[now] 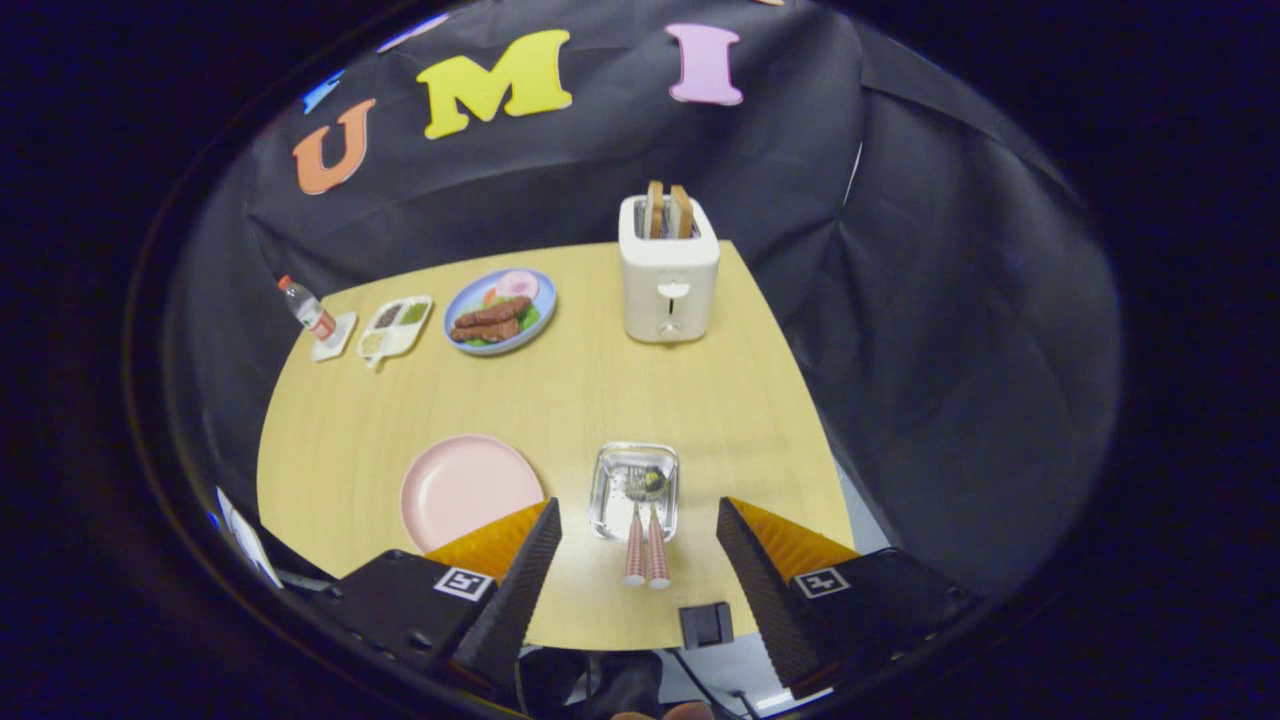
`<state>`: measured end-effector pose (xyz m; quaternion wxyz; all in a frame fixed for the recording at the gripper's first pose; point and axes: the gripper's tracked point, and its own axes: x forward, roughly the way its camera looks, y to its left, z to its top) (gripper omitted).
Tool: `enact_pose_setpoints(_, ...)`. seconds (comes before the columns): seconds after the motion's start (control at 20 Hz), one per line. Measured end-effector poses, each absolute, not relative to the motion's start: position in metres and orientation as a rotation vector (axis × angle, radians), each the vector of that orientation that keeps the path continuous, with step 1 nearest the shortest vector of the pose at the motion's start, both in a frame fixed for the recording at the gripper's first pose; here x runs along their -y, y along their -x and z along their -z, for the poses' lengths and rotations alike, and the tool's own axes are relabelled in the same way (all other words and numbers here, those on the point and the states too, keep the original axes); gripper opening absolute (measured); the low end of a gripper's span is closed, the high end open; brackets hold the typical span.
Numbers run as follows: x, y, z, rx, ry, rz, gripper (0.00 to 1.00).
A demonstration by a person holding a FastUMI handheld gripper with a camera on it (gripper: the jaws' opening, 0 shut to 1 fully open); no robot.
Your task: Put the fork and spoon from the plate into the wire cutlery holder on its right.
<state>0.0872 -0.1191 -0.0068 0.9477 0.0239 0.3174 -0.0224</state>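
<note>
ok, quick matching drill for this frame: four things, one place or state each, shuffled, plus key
Things
1. pink plate
2. fork and spoon
3. toaster
4. gripper

Place or state
A. two slices of bread sticking out of the top
B. bare, left of the wire holder
C. open, fingers apart, holding nothing
D. heads in the holder, handles poking out toward the fingers

Pairs: 1-B, 2-D, 3-A, 4-C

Wood worktop carries pink plate, wire holder, toaster, food plate, divided tray, bottle on coaster.
</note>
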Motion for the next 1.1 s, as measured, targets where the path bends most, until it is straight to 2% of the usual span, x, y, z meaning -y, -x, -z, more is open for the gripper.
enact_pose_setpoints(0.05,0.114,-0.087,-0.010,-0.586,-0.049,0.040,0.97)
enact_pose_setpoints(0.4,0.079,-0.074,-0.110,-0.152,0.014,0.024,0.96)
enact_pose_setpoints(0.6,0.054,-0.051,-0.146,0.011,-0.010,0.002,0.97)
enact_pose_setpoints(1.1,0.023,-0.025,-0.151,0.113,-0.088,-0.034,0.96)
